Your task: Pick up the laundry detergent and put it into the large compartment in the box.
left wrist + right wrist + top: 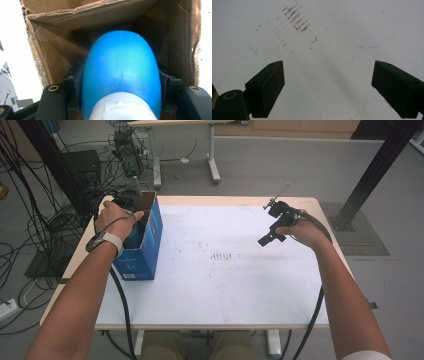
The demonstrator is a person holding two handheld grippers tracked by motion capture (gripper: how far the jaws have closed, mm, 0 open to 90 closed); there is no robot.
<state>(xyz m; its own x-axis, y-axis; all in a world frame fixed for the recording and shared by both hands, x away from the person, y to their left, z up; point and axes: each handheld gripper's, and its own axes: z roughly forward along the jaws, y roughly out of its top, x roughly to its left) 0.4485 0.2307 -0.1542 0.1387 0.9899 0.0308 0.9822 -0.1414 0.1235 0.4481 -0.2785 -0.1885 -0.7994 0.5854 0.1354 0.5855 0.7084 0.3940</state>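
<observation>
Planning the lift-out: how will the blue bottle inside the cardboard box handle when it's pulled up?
The blue bottle looks smooth and glossy, so it may slip between the left gripper fingers. Its rounded body would probably roll if laid down. The box seems light and may lift along.

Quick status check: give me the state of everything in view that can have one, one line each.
Cardboard box: upright at the table's left edge, top open.
Blue rounded object: clamped between the left gripper's fingers, inside the box opening.
Left gripper: shut on the blue rounded object.
Right gripper: open, nothing between its fingers, above the table.
Table: white top, scuffed with reddish marks near the middle.
</observation>
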